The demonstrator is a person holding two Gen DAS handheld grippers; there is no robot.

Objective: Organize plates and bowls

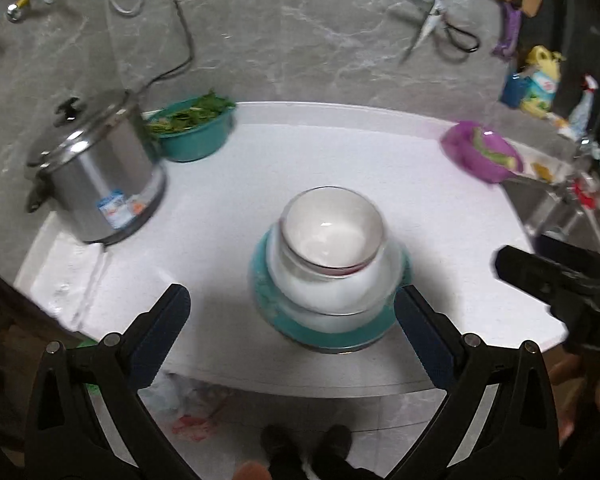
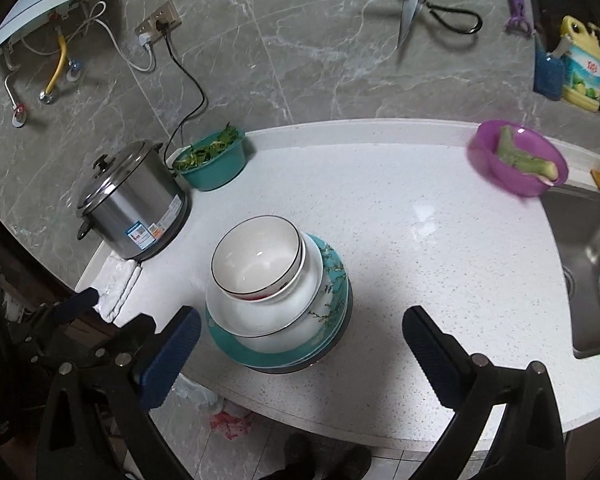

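White bowls (image 2: pixel 256 264); teal plate (image 2: pixel 331 280), seemingly blossom-patterned.

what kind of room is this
Most likely a home kitchen: a white countertop runs up to a steel sink, a rice cooker is plugged in at the tiled wall, and stacked bowls and plates sit on the counter.

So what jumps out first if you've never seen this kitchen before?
The stack of dishes near the counter's front edge: a white bowl nested on more white dishes atop a teal plate. Behind it to the left stand a steel pot and a teal basin of greens; a purple bowl sits far right by the sink.
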